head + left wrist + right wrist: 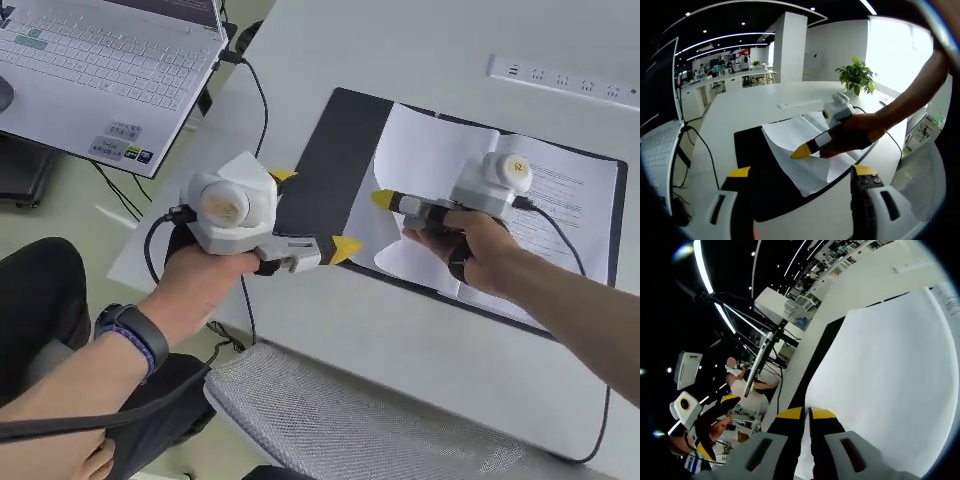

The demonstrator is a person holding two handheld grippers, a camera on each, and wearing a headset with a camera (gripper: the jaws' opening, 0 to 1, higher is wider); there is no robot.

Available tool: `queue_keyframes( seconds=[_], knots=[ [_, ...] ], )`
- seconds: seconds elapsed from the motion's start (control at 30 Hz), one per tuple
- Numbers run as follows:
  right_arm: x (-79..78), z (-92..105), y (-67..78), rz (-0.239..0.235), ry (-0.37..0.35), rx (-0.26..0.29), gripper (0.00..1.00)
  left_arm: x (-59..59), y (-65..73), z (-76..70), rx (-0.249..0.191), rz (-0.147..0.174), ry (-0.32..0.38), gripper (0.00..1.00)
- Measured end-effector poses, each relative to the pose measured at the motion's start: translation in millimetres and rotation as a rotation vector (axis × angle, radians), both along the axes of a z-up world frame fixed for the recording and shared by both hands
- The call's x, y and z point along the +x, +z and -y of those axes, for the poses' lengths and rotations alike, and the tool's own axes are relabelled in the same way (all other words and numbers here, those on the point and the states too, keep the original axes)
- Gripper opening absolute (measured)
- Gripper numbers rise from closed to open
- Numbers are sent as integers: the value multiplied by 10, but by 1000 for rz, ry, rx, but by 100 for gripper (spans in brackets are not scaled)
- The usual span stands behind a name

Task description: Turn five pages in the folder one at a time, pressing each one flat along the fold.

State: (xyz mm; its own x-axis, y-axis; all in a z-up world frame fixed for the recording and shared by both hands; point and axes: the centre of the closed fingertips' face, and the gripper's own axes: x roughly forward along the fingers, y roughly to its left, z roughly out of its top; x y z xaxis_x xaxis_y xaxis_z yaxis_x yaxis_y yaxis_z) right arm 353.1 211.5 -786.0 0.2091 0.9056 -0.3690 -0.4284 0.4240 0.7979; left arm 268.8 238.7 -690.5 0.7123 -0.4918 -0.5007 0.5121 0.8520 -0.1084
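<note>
Jaws of the right gripper (808, 414) are pressing together on the free edge of a white page (880, 380), with the sheet running into the thin seam between the yellow tips. The page is arching up off the open black folder (325, 160), which is lying on the white counter (400, 50). The person's right hand (470, 245) is hiding the page's lower part in the head view, and the text on the printed sheet (575, 200) underneath is showing too small to read. Jaws of the left gripper (315, 212) are standing wide apart, holding nothing, hovering just off the folder's left cover by the counter's near edge. A laptop (100, 70) and a power strip (565, 82) are sitting farther back.
</note>
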Motion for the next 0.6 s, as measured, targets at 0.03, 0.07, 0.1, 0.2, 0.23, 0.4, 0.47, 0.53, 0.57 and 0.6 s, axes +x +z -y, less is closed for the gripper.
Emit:
queue_keyframes(
  seconds=[0.03, 0.07, 0.1, 0.2, 0.23, 0.4, 0.47, 0.53, 0.57, 0.6],
  knots=[
    [16, -3, -27, 4, 3, -3, 4, -3, -5, 1, 1, -2, 0, 79],
    [21, -2, -33, 6, 3, -4, 5, -4, -12, 5, 1, -3, -1, 79],
    [22, -4, -39, 9, 7, -3, 7, -4, -17, 8, 1, -4, -1, 79],
    [3, -11, -6, 24, 19, 6, 10, -1, -39, 19, 7, -7, -4, 78],
    [-5, -13, 15, 29, 22, 12, 11, 4, -46, 26, 6, -8, -5, 78],
    [12, 10, 80, 48, 28, 38, 15, 50, -66, 60, 4, -11, -5, 76],
    [-41, 8, 157, 59, 33, 44, 18, 68, -77, 73, 3, -14, -7, 76],
    [-45, 27, 209, 67, 40, 53, 19, 92, -84, 101, 5, -15, -15, 74],
    [-46, 36, 230, 72, 42, 55, 20, 102, -84, 109, 6, -14, -16, 74],
    [-42, 52, 261, 79, 44, 62, 21, 121, -84, 119, 6, -13, -18, 73]
  ],
)
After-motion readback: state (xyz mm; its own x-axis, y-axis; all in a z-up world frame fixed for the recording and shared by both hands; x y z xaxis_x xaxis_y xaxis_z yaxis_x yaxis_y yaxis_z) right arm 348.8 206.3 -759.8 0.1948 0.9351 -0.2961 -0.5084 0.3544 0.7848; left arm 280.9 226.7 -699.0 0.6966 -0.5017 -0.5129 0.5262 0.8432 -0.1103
